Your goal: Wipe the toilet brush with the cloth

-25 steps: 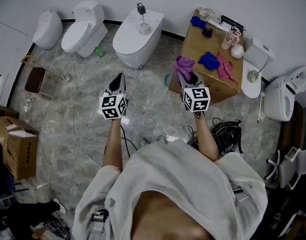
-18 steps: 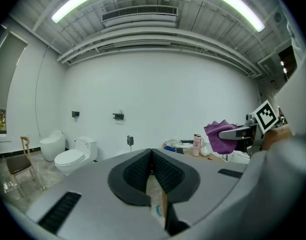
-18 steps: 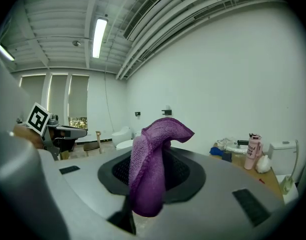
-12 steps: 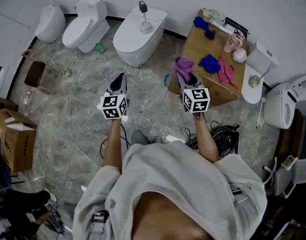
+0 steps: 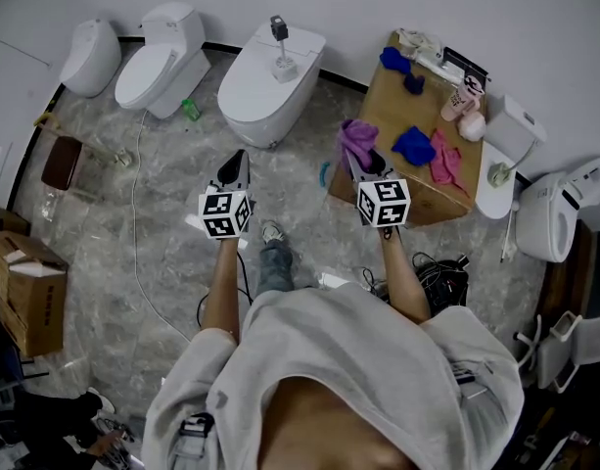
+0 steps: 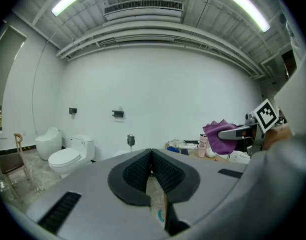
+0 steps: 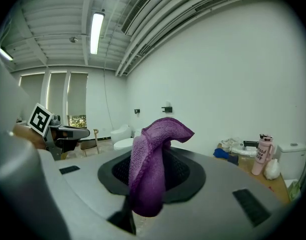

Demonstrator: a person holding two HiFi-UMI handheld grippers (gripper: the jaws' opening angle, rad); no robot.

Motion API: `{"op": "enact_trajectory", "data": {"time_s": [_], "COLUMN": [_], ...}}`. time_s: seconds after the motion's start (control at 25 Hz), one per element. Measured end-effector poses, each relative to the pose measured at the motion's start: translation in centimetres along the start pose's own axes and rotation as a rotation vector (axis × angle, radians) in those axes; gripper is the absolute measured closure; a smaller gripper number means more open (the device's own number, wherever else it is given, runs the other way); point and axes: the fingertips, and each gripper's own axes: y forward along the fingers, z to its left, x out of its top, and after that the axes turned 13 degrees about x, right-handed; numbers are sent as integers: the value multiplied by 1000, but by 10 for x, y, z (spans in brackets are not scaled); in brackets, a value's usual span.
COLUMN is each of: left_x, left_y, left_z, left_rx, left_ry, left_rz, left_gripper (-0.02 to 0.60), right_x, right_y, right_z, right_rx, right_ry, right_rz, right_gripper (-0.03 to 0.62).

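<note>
A leg (image 5: 274,267) and shoe (image 5: 271,232) have come into the head view just behind the grippers, so the person seems to be stepping forward. The left gripper (image 5: 238,158) and right gripper (image 5: 366,160) point side by side toward the toilets, with the cloth (image 5: 356,135) bunched at the right one's tips. What looks like the brush (image 5: 280,42) stands on a toilet (image 5: 251,91) lid, ahead of the left gripper and well apart from both.

In the left gripper view the jaws are pressed together on nothing. The brush (image 6: 130,141) shows straight ahead, beyond them.

In the right gripper view the jaws clamp the cloth (image 7: 152,166) by one fold, and most of it stands loose.

Judged from this, the brush could tip off the lid if it is rubbed before the left gripper opens and steadies its handle. The thinly pinched cloth could also pull free under rubbing.
</note>
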Motion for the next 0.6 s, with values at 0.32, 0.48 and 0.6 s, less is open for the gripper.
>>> {"op": "enact_trajectory", "data": {"time_s": [0.32, 0.48, 0.6], "left_x": [28, 47, 56], "left_y": [92, 137, 167], "left_z": [30, 55, 74], "left_rx": [-72, -100, -118], "left_ry": [-5, -4, 4], "left_rz": [-8, -16, -18], "left_gripper": [562, 561, 561], "right_x": [39, 61, 72], "right_y": [71, 114, 146], "right_z": [-33, -44, -45], "right_rx": [-62, -81, -87], "right_ry": [-11, -22, -31], "right_rz": [-6, -8, -4], "right_gripper": [470, 470, 470]}}
